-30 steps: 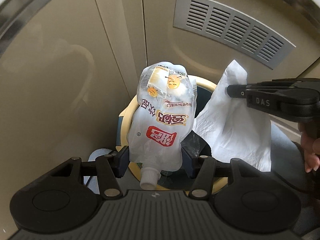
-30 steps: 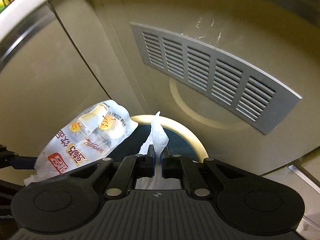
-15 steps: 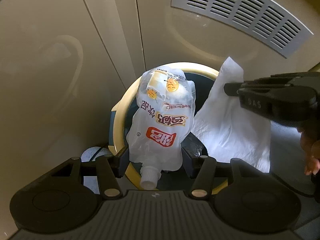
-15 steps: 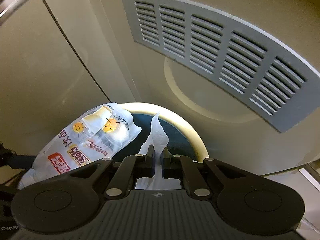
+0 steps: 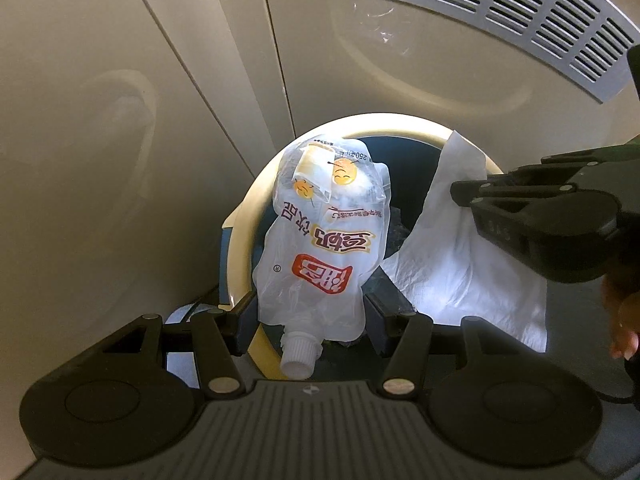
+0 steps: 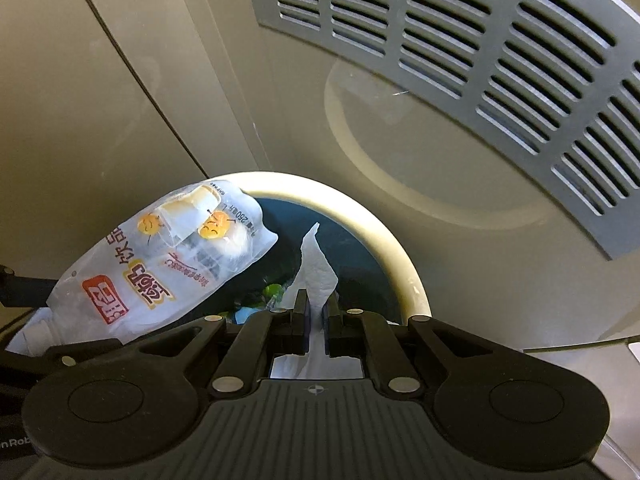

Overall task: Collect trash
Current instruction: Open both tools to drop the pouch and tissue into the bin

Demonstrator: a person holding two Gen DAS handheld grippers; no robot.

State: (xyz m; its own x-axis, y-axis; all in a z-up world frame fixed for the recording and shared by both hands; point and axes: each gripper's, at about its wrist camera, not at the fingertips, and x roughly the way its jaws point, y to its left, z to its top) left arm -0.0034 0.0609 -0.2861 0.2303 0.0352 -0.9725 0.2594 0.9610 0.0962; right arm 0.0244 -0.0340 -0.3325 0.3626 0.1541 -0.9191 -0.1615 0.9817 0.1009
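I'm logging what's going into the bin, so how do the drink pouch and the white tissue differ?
The drink pouch is clear printed plastic with a white screw cap; the tissue is plain white crumpled paper. The left hand-held gripper holds the pouch with jaws spread wide; the right hand-held gripper pinches the tissue nearly shut. Both hang over the open bin.

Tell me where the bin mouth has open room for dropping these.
Open: the dark gap between the tissue and the bin's cream rim. Crowded: the side under the drink pouch, and litter low between both.
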